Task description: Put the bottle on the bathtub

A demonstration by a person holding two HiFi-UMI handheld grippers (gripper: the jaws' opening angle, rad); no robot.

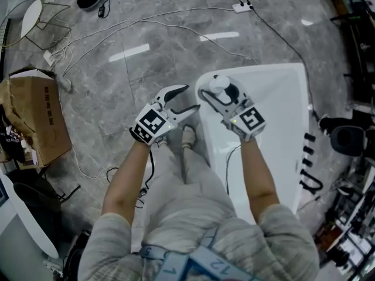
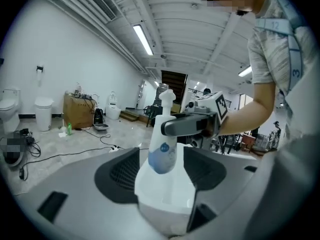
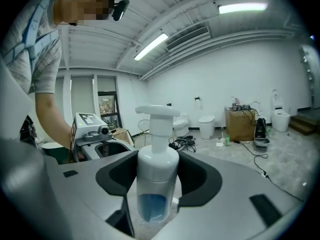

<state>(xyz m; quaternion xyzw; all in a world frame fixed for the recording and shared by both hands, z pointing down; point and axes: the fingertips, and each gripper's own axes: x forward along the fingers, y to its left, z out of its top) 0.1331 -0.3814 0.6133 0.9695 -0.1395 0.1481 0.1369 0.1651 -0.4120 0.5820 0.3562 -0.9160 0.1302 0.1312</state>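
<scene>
Bottle point(image 3: 152, 179) clamped in the right gripper point(image 1: 218, 93)
Jaws are snug on its body, pump up, at the bathtub's point(image 1: 281, 78) far left corner. Left gripper point(image 1: 183, 103) gapes wide, holding nothing, just left of the tub edge, with open floor point(image 1: 135, 81) beyond.

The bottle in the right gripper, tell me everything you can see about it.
The bottle looks like white plastic, with a broad flat pump head on a narrow neck, rounded shoulders and a blue patch low on its body. It stands upright, clamped at the body between the jaws of the right gripper, over a corner of the white bathtub. Whether its base rests on the rim cannot be told. Nothing else touches it.
</scene>
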